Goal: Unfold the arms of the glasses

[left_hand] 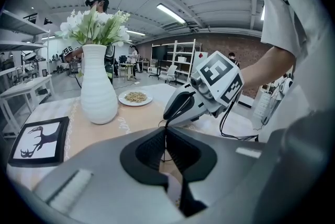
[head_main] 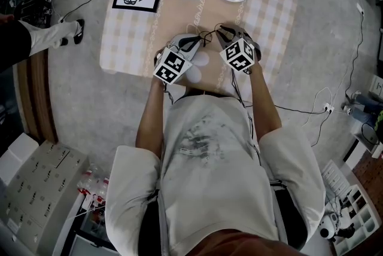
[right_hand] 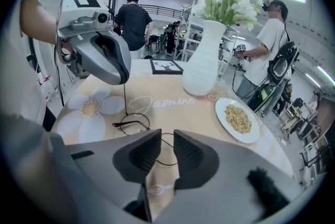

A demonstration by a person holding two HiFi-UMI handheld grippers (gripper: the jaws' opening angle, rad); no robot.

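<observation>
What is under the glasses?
A beige table runner with script lettering lies under the glasses; the right gripper covers the part under one lens.

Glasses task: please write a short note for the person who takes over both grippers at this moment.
Left gripper: shut on one thin arm of the black wire-framed round glasses, holding it upright.
Right gripper: open, empty; the second lens shows just beyond its jaws.
Glasses: frame down at the beige tablecloth, between both grippers.
Done: the held arm looks swung out.
Left: the other arm; its state is unclear, so check, then unfold it.
</observation>
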